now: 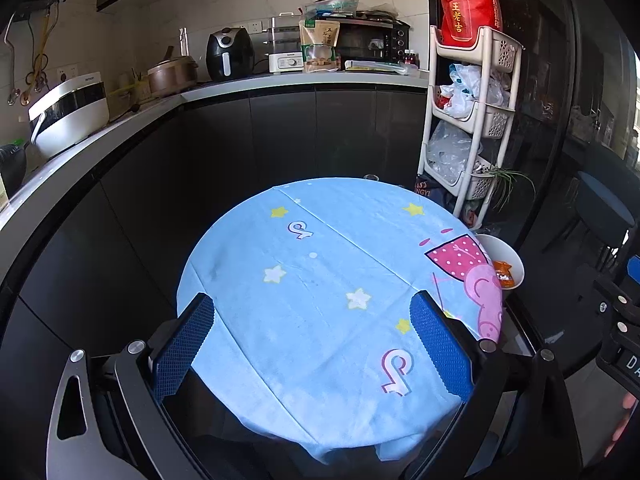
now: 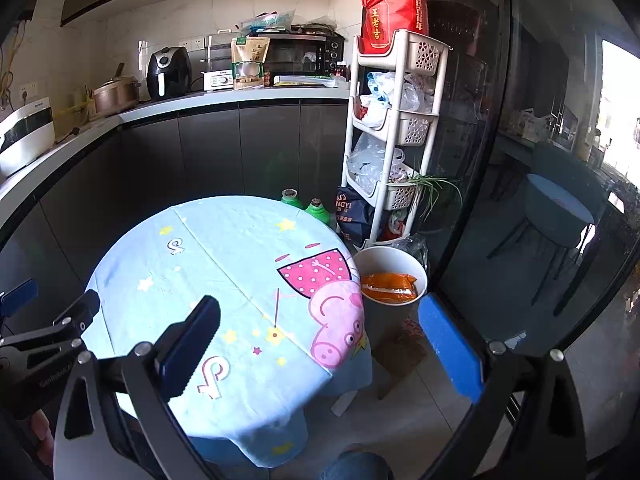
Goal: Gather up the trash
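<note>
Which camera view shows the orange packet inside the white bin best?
The right wrist view: there the orange packet lies fully visible inside the open white bin. The left wrist view shows only a small part of it, because the tablecloth hides much of the bin.

A home kitchen: a white L-shaped countertop (image 1: pixel 304 80) over dark cabinet fronts carries a black air fryer (image 1: pixel 229 54), a black toaster oven (image 1: pixel 372 40) and a brown lidded pot (image 1: pixel 172 76). A white plastic storage rack (image 2: pixel 396 128) holds crumpled bags beside a round table under a blue cartoon tablecloth (image 2: pixel 224 264).

Left claw (image 1: pixel 312 340) agape above blue tablecloth (image 1: pixel 320 248); orange wrapper (image 1: pixel 503 272) in white bin (image 1: pixel 516 258).
</note>
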`<state>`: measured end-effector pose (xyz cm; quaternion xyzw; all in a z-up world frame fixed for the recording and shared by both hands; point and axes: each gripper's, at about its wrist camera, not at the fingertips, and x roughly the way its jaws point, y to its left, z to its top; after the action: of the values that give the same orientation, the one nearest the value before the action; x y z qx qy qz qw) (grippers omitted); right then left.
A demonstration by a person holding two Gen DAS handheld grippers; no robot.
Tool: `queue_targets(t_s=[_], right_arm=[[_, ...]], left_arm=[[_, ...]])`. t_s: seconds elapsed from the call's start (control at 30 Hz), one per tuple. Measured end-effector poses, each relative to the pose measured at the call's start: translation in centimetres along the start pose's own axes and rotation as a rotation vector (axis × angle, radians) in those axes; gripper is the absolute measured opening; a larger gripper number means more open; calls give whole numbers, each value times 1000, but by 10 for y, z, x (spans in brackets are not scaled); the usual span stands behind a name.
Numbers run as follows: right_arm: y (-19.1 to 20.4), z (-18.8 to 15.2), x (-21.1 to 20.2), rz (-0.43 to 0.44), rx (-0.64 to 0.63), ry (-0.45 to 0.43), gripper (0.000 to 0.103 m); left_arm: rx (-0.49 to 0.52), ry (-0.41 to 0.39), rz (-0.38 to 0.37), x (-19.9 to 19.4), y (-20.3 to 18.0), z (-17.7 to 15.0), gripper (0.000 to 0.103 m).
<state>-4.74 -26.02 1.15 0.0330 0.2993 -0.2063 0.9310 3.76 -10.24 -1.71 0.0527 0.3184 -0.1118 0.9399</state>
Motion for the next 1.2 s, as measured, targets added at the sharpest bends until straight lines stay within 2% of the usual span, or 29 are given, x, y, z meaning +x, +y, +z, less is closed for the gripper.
queue_targets(t_s=[1.2], right_arm=[[4,2,-6,-9,-3,-11,100]], left_arm=[[-20,-13,3,-8,9,0,95]])
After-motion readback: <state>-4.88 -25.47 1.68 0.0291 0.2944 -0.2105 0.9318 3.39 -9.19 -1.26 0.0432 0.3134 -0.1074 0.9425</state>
